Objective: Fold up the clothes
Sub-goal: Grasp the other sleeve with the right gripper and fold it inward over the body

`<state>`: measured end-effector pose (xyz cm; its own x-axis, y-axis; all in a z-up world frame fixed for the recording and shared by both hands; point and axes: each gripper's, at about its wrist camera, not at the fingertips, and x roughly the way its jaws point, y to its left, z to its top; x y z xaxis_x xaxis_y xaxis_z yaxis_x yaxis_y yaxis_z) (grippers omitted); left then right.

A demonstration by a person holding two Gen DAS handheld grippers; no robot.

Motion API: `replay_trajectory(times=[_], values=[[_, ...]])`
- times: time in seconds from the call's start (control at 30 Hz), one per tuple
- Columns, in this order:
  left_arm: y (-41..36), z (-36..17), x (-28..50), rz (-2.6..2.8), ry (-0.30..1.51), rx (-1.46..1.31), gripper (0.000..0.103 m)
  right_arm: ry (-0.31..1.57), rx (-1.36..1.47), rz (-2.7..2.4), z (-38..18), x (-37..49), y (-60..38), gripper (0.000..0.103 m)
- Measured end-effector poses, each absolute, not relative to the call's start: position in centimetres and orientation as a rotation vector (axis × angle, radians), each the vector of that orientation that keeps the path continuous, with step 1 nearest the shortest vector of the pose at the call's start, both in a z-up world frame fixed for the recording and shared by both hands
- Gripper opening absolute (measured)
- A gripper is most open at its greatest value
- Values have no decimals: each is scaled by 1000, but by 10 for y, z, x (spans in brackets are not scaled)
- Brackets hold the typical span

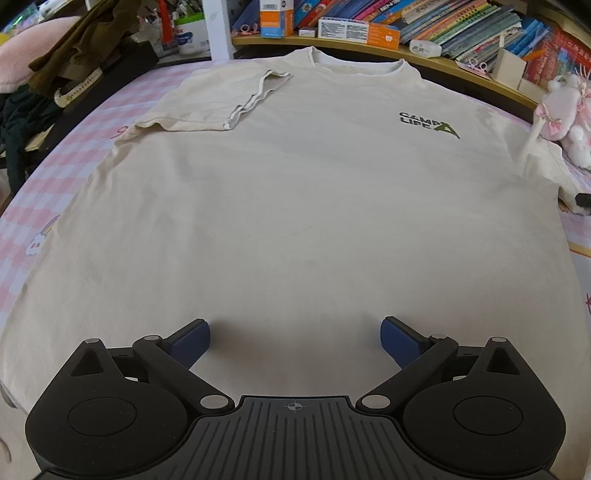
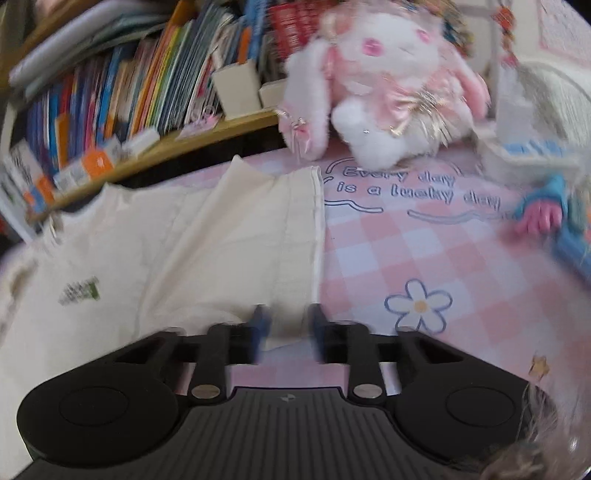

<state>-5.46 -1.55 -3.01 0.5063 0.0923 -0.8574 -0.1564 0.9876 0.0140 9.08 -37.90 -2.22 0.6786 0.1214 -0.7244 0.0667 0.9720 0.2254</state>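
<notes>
A pink checked sheet covers the bed; far off, a bookshelf, with a plush rabbit at right.

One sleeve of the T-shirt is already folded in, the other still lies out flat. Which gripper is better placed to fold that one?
The right. The right gripper sits at the hem of the unfolded sleeve, jaws slightly apart with cloth between them. The left gripper hangs open over the middle of the T-shirt, far from that sleeve.

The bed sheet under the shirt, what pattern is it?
Pink and white checks on the bed sheet, clearest in the right wrist view.
</notes>
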Motion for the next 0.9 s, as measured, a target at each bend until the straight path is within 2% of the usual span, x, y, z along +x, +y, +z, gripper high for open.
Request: replay_trajectory(times=[0.1, 0.23, 0.47, 0.63, 0.7, 0.73, 0.77, 0.9], values=[[-17, -30, -52, 105, 1042, -51, 100, 778, 298, -23, -12, 87, -387, 12], [-20, -30, -52, 22, 1025, 4, 100, 693, 312, -30, 15, 88, -380, 12], [-3, -22, -56, -17, 986, 1, 100, 619, -38, 243, 49, 111, -270, 7], [20, -23, -57, -2, 993, -46, 100, 718, -359, 610, 23, 98, -173, 5], [26, -24, -58, -7, 994, -54, 100, 754, -436, 632, 3, 88, -154, 13], [28, -24, -59, -11, 992, -56, 100, 757, -438, 610, -2, 84, -152, 24], [30, -24, -60, -15, 992, -57, 100, 765, -384, 628, -2, 80, -157, 28], [37, -26, -61, -32, 994, -68, 100, 774, -200, 668, 4, 71, -180, 29]])
